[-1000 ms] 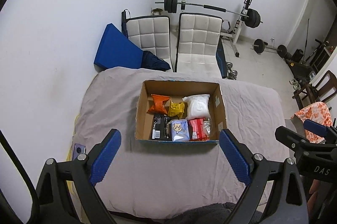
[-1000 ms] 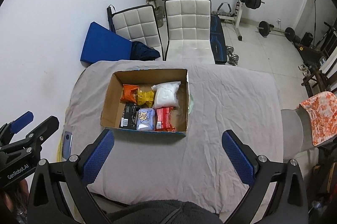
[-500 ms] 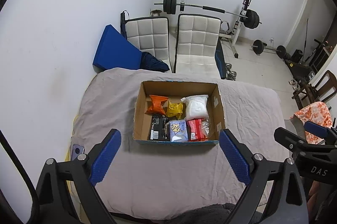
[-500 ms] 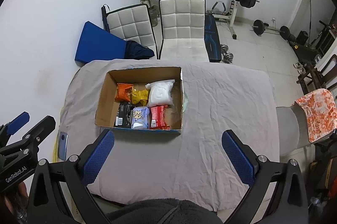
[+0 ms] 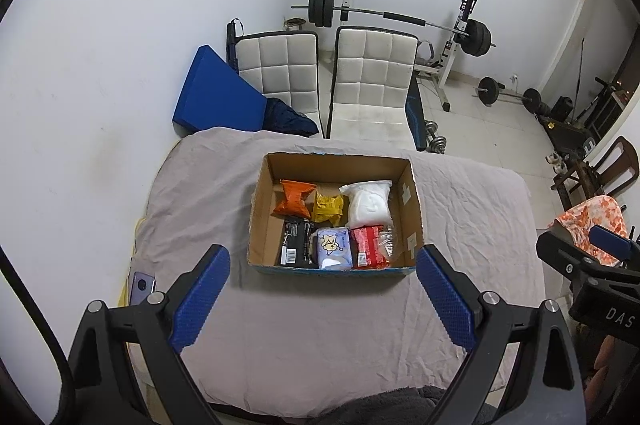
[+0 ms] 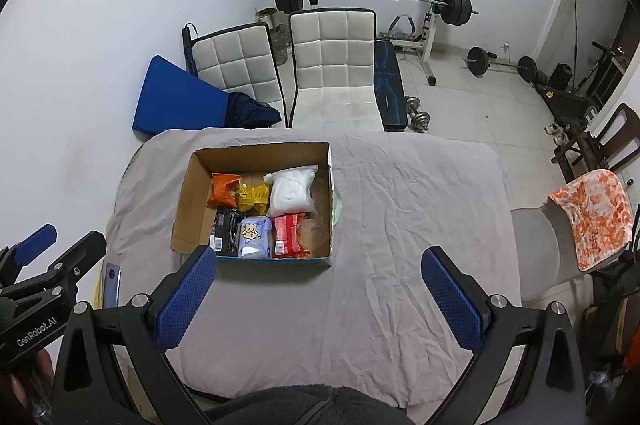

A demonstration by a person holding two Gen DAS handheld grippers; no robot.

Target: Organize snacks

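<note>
An open cardboard box [image 5: 414, 201] [image 6: 188, 201] stands on the grey-clothed table [image 5: 304, 337] [image 6: 400, 225]. Inside lie several snacks: an orange bag [image 5: 294, 199] [image 6: 224, 189], a yellow pack [image 5: 329, 207] [image 6: 253, 197], a white bag [image 5: 369, 205] [image 6: 291, 191], a black pack [image 5: 297, 241] [image 6: 226, 229], a pale blue pack [image 5: 334, 247] [image 6: 253, 235] and a red pack [image 5: 368, 245] [image 6: 289, 235]. My left gripper [image 5: 322, 299] is open and empty, held high in front of the box. My right gripper [image 6: 318, 299] is open and empty too, above the cloth to the box's right.
A phone [image 5: 141, 287] [image 6: 112, 279] lies at the table's left edge. Two white chairs [image 5: 370, 81] [image 6: 334, 61] and a blue cushion [image 5: 212, 97] stand behind the table, with a barbell rack [image 6: 434, 9] beyond. A chair with an orange towel [image 6: 592, 213] is at the right.
Both grippers have drawn back and risen slightly, so the box looks smaller and the right wrist view has shifted rightward. The jaws stay open and the snacks have not moved.
</note>
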